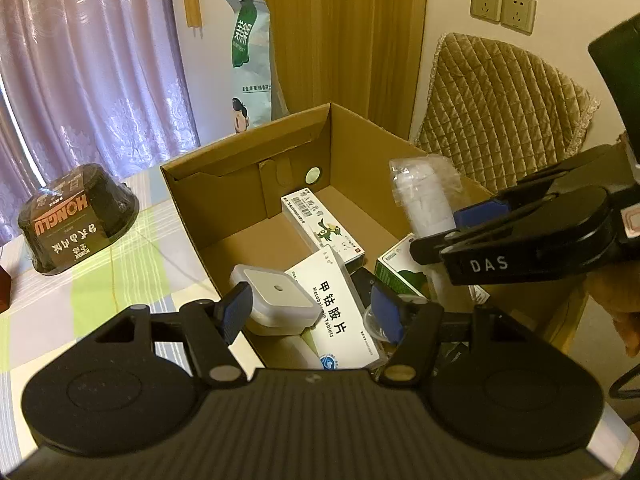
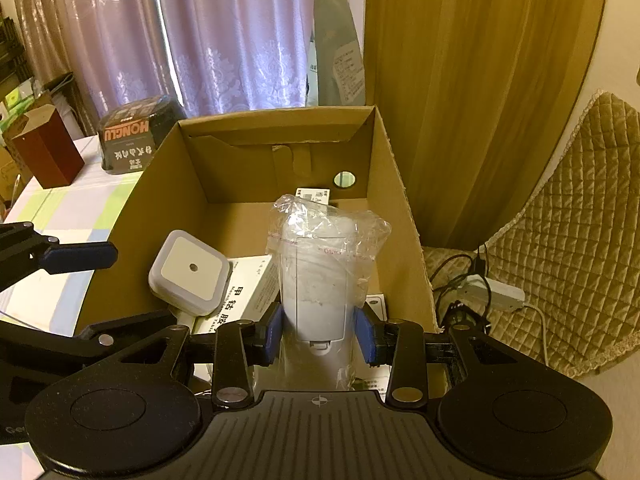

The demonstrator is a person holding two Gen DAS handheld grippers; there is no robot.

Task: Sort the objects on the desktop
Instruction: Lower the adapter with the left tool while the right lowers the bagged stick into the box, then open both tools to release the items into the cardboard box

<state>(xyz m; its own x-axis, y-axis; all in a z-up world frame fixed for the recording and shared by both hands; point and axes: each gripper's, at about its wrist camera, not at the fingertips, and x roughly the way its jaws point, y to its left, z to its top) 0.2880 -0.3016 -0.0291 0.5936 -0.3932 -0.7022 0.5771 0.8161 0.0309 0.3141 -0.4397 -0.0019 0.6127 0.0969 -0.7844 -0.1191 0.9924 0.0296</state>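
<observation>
1. a cardboard box (image 2: pixel 188 184) sits open on a table with a striped cloth (image 1: pixel 100 280). it already holds several medicine cartons, including a white pill box (image 1: pixel 340 304) with black print, and a square white plug-in light (image 2: pixel 191 271) leaning at the near left corner.
2. the right gripper (image 2: pixel 318 336) is clamped on a white bottle wrapped in clear plastic (image 2: pixel 316 280). its blue pads press the bottle's lower sides. the bottle is upright, held over the inside of the box near the right wall.
3. the left gripper (image 1: pixel 314 314) has its fingers spread wide with nothing between them. it hovers at the near rim of the box, just beside the plug-in light.
4. a dark instant noodle bowl (image 1: pixel 76 220) sits upside down on the cloth, well left of the box, and appears not yet sorted.
5. the step in hand looks like placing the bottle in the box. the next move likely calls for lowering it onto a free spot, then spreading the right fingers.
6. the box floor is crowded near the front, so the bottle may tip against the cartons.
</observation>
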